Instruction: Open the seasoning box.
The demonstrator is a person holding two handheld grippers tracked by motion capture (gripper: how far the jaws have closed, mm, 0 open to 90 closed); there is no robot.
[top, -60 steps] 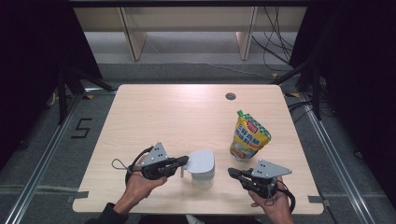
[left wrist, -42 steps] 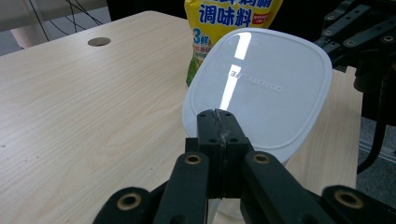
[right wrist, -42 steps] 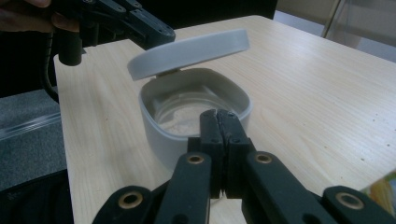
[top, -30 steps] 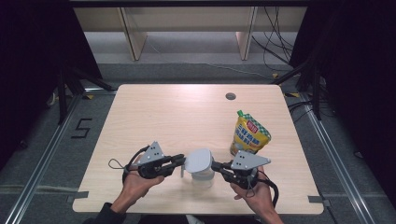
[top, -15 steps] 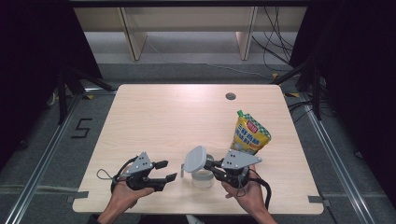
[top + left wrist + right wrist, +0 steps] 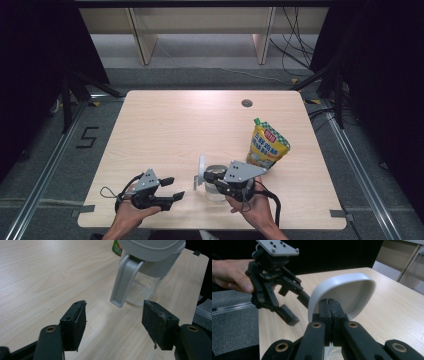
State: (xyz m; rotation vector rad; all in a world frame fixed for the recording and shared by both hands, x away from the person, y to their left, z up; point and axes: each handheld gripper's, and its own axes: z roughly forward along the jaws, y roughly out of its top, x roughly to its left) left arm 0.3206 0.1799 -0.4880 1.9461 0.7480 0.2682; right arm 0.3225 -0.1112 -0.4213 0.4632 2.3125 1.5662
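- The job in hand looks like opening the jug: the right tongs are pinched tight on the edge of the white lid and hold it tipped up on its side, just above the jug's open mouth.
- The left tongs have just been opening and now stand wide, with nothing between the pads. They sit on the counter, a little way off from the jug, on the side away from the right tongs.
- The jug stands right under the right tongs, touching them or almost. The yellow pouch stands just past the right tongs, farther from the person.
- Next, it seems the lid must go somewhere: lifted clear and laid on a bare bit of counter. The right tongs should keep their pinch till the lid rests flat, or it may slip and fall.
- The left tongs view shows the grey handle of the jug and its clear bottom part, close in front of the open pads. The high view hides that handle under the lid and hand.
- The right tongs view shows the pinch itself: the pads shut together on the lid's rim. It also shows the left tongs open beyond the lid, held by a hand.
- The high view shows the pouch whole.
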